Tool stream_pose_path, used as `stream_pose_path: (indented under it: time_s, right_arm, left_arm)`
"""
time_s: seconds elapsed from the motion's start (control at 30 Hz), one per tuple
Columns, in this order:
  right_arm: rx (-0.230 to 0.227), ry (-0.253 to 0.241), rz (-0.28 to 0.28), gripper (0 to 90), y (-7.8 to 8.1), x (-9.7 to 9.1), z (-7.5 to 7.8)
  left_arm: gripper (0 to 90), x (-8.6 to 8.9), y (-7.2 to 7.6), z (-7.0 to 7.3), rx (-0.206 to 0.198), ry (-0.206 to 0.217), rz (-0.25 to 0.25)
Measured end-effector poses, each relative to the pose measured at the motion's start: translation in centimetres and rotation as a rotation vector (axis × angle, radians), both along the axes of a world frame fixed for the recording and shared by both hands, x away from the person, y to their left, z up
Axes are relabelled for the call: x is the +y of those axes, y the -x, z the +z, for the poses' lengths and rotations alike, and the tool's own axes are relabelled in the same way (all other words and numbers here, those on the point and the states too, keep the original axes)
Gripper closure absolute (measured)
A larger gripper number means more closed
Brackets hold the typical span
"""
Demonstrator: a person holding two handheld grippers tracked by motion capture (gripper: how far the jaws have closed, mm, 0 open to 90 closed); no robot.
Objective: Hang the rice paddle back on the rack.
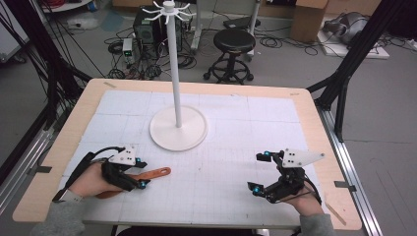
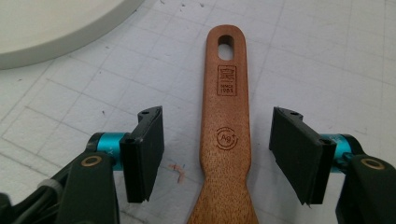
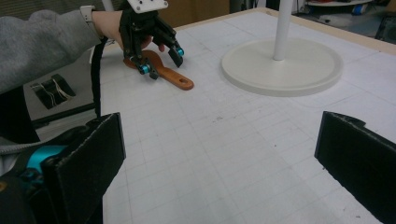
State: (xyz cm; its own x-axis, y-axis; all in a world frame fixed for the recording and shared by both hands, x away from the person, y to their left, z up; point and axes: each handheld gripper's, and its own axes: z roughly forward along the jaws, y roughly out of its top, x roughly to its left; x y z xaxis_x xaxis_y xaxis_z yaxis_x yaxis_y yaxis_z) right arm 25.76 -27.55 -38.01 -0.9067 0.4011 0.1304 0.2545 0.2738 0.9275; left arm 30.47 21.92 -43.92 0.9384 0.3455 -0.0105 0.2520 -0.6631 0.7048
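While straddling the wooden spatula handle, left gripper fingers unclenched, clear of it, right gripper fingers spread, empty.

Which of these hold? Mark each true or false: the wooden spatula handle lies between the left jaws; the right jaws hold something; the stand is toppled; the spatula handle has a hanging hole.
1. The wooden spatula handle lies between the left gripper jaws: true, with gaps on both sides.
2. The right gripper holds something: false, its jaws are open and empty.
3. The white stand is toppled: false, it stands upright on its round base.
4. The handle has a hanging hole: true.
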Motion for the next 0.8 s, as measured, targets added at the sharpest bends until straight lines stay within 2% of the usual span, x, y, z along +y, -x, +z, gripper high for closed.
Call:
stream_pose_path:
  time_s: [0.3, 0.47, 0.8]
  right_arm:
    - [0.002, 0.005, -0.005, 0.7, 0.12, -0.17, -0.07]
    - [0.005, 0.004, -0.005, 0.7, 0.16, -0.10, -0.07]
    - [0.009, 0.008, -0.005, 0.7, 0.09, -0.09, -0.22]
  left_arm:
    - [46.2, 0.13, 0.01, 0.06, -0.004, -0.003, -0.025]
    - [50.4, 0.11, 0.03, 0.07, 0.009, 0.008, 0.001]
    - [55.0, 0.16, 0.01, 0.11, 0.001, 0.002, 0.004]
